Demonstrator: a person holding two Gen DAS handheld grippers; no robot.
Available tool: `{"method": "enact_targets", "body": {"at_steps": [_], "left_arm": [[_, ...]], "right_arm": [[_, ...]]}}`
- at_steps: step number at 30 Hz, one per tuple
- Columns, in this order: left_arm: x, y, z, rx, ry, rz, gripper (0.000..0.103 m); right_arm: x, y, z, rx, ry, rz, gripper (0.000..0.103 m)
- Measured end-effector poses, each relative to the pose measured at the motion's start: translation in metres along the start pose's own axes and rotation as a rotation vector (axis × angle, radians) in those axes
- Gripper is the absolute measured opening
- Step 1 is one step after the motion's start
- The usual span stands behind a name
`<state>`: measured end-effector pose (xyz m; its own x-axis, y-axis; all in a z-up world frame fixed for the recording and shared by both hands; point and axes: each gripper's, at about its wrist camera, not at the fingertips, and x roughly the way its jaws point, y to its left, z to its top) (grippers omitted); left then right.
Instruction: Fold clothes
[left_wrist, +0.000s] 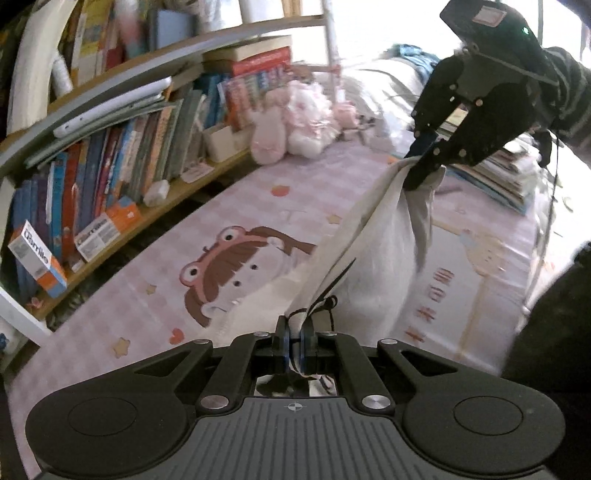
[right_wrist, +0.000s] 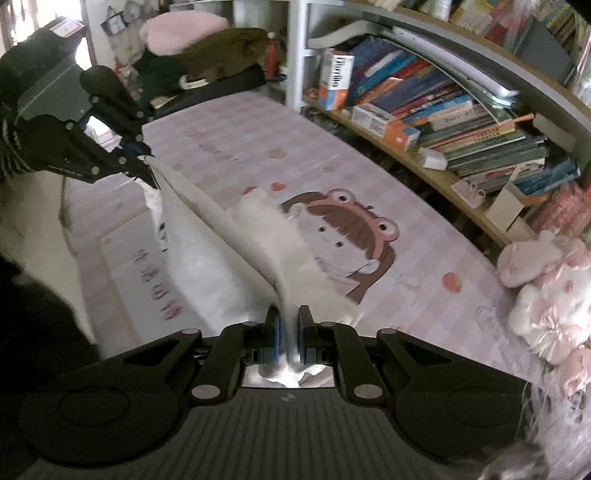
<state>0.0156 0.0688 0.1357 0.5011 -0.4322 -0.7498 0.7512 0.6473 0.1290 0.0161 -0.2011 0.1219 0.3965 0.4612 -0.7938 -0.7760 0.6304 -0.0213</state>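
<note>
Both tools pinch one thin, limp white cotton garment (left_wrist: 373, 236) above the pink cartoon-print bed sheet (left_wrist: 147, 302): left tool (left_wrist: 294, 345) and right tool (right_wrist: 289, 338) grip opposite corners, the light cloth sagging between.

Both hand-held grippers (left_wrist: 294, 341) pinch a white garment (left_wrist: 373, 236) (above bed (left_wrist: 155, 295)).

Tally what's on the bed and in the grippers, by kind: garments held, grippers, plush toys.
Grippers: 2, left gripper and right gripper, both shut on cloth
Garments held: 1, white garment stretched between them over the pink bedsheet
Plush toys: 1 pink-and-white plush heap; separate toys cannot be told apart
Total: 4
</note>
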Motion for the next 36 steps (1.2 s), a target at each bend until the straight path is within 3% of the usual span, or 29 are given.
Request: {"method": "enact_targets", "body": {"at_steps": [9, 13, 15, 17, 19, 23, 26, 28, 29, 31, 34, 36], "left_arm": [[0.086, 0.056, 0.0, -0.149, 0.126, -0.026, 0.006], [0.112, 0.071, -0.005, -0.21, 0.142, 0.006, 0.015], [0.12, 0.08, -0.01, -0.262, 0.131, 0.041, 0.024], [0.123, 0.092, -0.017, -0.341, 0.117, 0.093, 0.057], [0.118, 0.101, -0.029, -0.419, 0.078, 0.103, 0.062], [0.099, 0.107, -0.058, -0.564, -0.046, 0.13, 0.062], [0.076, 0.101, -0.079, -0.698, -0.237, 0.248, 0.057], [0.062, 0.101, -0.1, -0.876, -0.367, 0.257, 0.049], [0.058, 0.1, -0.11, -0.955, -0.408, 0.233, 0.048], [0.054, 0.094, -0.125, -1.061, -0.469, 0.177, 0.048], [0.062, 0.078, -0.128, -1.066, -0.458, 0.102, 0.048], [0.072, 0.068, -0.125, -1.036, -0.419, 0.07, 0.048]], "right_arm": [[0.078, -0.059, 0.018, 0.082, 0.069, 0.004, 0.009], [0.117, -0.078, 0.012, 0.146, 0.116, 0.006, 0.009], [0.136, -0.088, 0.007, 0.195, 0.125, 0.005, 0.01], [0.15, -0.098, 0.0, 0.261, 0.119, 0.004, 0.015], [0.158, -0.105, -0.008, 0.333, 0.099, 0.01, 0.017], [0.159, -0.12, -0.029, 0.505, 0.016, -0.03, 0.032], [0.155, -0.128, -0.046, 0.631, -0.001, -0.17, 0.031], [0.146, -0.13, -0.053, 0.684, 0.004, -0.307, 0.028], [0.137, -0.129, -0.056, 0.716, -0.019, -0.324, 0.028], [0.115, -0.126, -0.062, 0.782, -0.093, -0.288, 0.028], [0.092, -0.109, -0.064, 0.861, -0.179, -0.134, 0.028], [0.093, -0.094, -0.066, 0.897, -0.17, -0.078, 0.029]]}}
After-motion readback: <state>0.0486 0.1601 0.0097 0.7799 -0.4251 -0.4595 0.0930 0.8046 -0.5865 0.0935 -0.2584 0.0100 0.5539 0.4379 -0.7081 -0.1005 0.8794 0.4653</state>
